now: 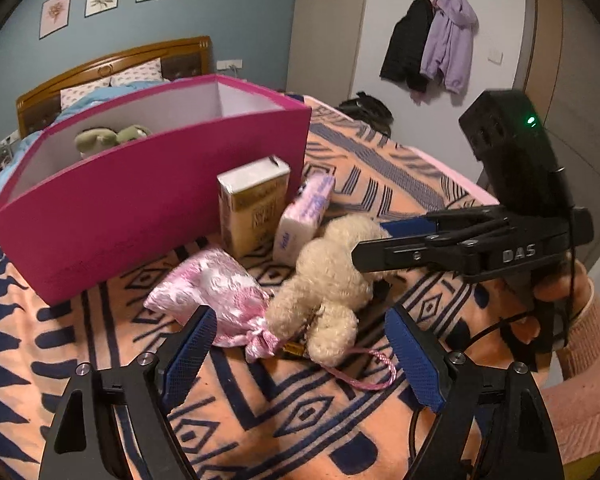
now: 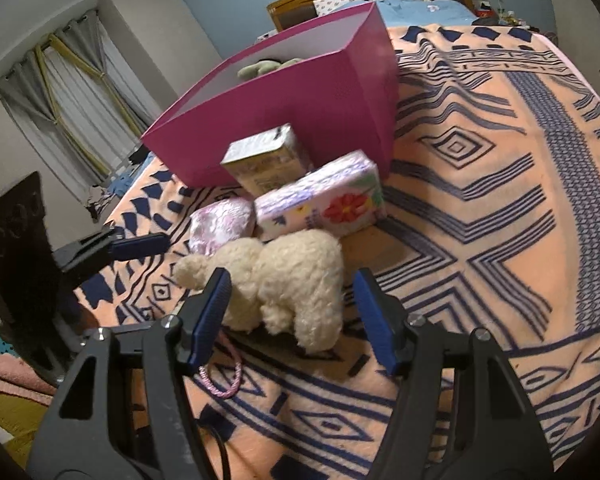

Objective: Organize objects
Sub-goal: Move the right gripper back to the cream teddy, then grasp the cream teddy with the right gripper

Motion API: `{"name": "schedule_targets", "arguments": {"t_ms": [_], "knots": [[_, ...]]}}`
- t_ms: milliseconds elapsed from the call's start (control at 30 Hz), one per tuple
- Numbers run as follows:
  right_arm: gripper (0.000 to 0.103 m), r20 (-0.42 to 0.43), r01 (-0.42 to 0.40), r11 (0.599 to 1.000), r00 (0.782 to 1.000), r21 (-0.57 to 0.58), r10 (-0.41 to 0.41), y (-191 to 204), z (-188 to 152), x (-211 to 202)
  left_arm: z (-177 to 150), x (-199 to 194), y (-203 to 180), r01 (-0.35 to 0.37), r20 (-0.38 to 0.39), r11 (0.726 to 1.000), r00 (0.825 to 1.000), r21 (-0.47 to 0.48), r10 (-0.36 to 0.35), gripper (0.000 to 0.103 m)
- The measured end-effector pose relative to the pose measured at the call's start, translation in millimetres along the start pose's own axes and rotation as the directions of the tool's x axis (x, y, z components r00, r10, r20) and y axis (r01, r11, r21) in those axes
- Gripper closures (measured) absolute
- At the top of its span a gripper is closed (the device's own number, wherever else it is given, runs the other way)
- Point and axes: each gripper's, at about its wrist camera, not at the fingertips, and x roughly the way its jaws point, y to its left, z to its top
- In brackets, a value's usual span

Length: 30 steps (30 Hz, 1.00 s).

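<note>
1. My right gripper (image 2: 292,304) is spread wide, its blue pads on either side of the cream plush toy (image 2: 284,280) lying on the patterned blanket (image 2: 480,208); the left pad looks to be brushing the fur, though I can't tell for sure.
2. My left gripper (image 1: 300,344) is also spread and holds nothing. It hovers just above the pink satin pouch (image 1: 216,296), which lies against the plush toy with its braided cord (image 1: 364,372) trailing toward me.
3. Behind the toy, a pink floral tissue pack (image 2: 324,200) lies on the blanket, touching a yellow carton (image 2: 266,160) that stands upright.
4. The carton stands right against the front wall of the magenta box (image 1: 148,200).
5. Inside the box, a green soft toy (image 1: 112,136) shows above the rim.
6. From the left wrist view, my right gripper reaches in from the right, its fingers around the plush toy's far end.
</note>
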Motion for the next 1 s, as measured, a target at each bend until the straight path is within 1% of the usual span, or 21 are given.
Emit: {"name": "schedule_targets", "arguments": {"t_ms": [133,167,200,300,400,500,633,733,867,933,1000], "knots": [[0.037,-0.002,-0.012,1.000,1.000,-0.013,0.012,9,-2,-3,-2,6,6,0.001,-0.027,1.000,1.000,-0.029,-0.002,0.025],[0.037,0.000,-0.013,1.000,1.000,-0.015,0.013,10,-2,-4,-3,7,7,0.003,-0.030,0.999,1.000,-0.036,-0.004,0.029],[0.037,0.000,-0.016,1.000,1.000,-0.019,0.016,12,-3,-5,-3,7,10,0.003,-0.033,0.999,0.999,-0.046,-0.005,0.031],[0.039,-0.005,-0.028,0.999,1.000,-0.027,0.028,17,-5,-6,-4,7,16,0.008,-0.035,0.997,0.999,-0.070,-0.011,0.034],[0.039,-0.018,-0.041,0.998,0.999,-0.049,0.040,25,-8,-6,-4,7,22,0.009,-0.038,0.996,0.999,-0.093,-0.012,0.042],[0.039,-0.033,-0.039,0.996,0.999,-0.083,0.036,33,-11,-4,-5,7,28,0.004,-0.035,0.994,0.999,-0.111,-0.008,0.042],[0.039,-0.049,-0.053,0.994,0.998,-0.099,0.048,38,-14,-4,-5,3,34,-0.007,-0.031,0.992,1.000,-0.128,0.003,0.042],[0.039,-0.060,-0.085,0.989,0.995,-0.118,0.078,43,-16,-6,-5,0,39,-0.024,-0.026,0.990,0.999,-0.141,0.020,0.042],[0.039,-0.082,-0.107,0.982,0.992,-0.157,0.095,52,-20,-6,-2,-4,47,-0.045,-0.019,0.985,0.999,-0.167,0.042,0.042],[0.039,-0.100,-0.142,0.973,0.987,-0.181,0.125,59,-23,-6,-1,-6,52,-0.055,-0.015,0.983,0.998,-0.178,0.053,0.042],[0.039,-0.117,-0.150,0.966,0.985,-0.211,0.128,65,-27,-5,-1,-7,56,-0.057,-0.013,0.980,0.998,-0.193,0.056,0.042]]}}
